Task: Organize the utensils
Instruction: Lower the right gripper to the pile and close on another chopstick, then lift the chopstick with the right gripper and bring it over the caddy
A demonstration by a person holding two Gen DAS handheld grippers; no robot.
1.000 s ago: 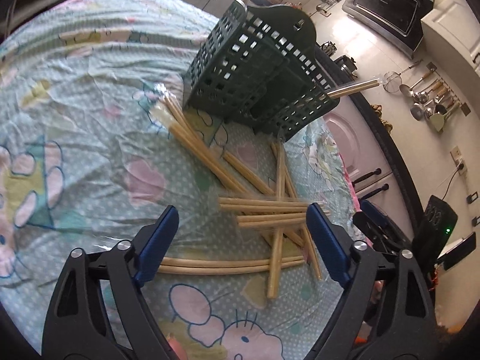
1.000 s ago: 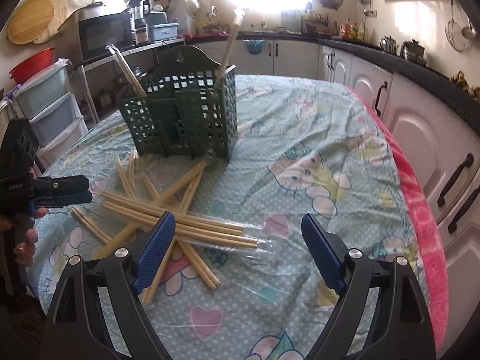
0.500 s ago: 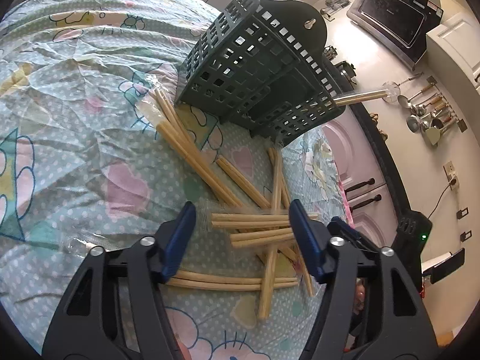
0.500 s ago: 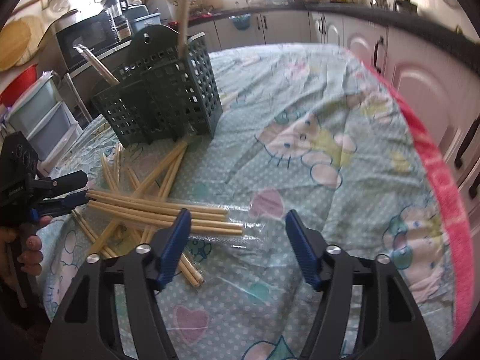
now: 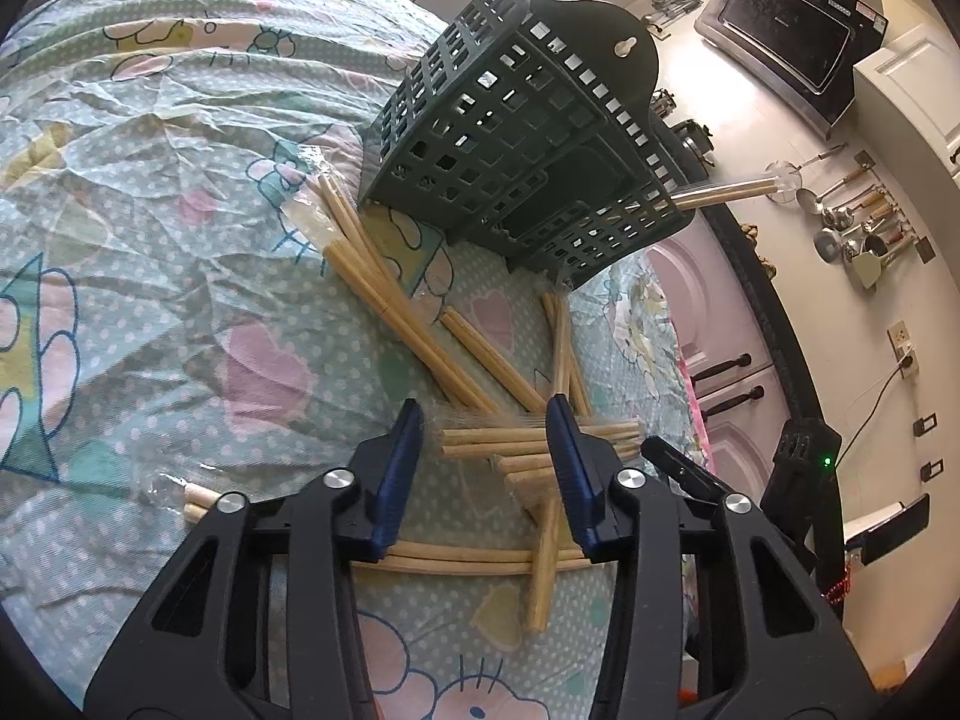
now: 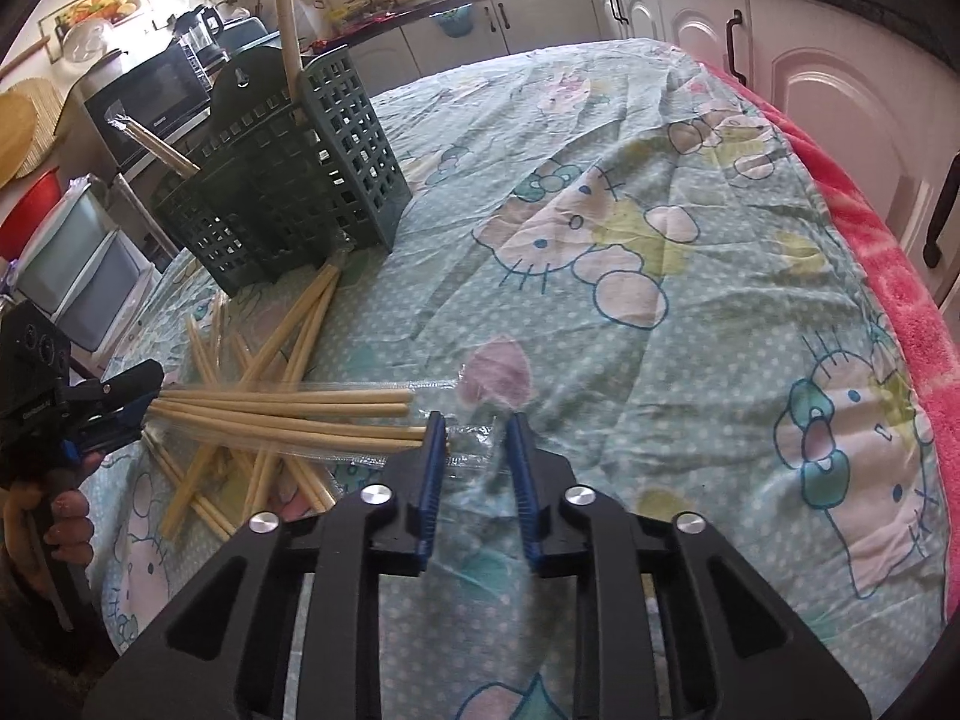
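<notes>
A dark green slotted utensil caddy stands on the table and also shows in the right wrist view, with wrapped chopstick packs sticking out of it. Several plastic-wrapped wooden chopstick packs lie scattered in front of it. My left gripper is half closed around the end of one wrapped bundle. My right gripper is nearly closed around the clear wrapper at the other end of that bundle. The bundle looks lifted slightly off the pile.
A Hello Kitty tablecloth covers the table, with a pink towel at its right edge. White cabinets stand right of the table. A microwave and storage drawers stand behind the caddy.
Both grippers have moved forward and down to the pile and narrowed their jaws, each around one end of the same wrapped chopstick bundle.
</notes>
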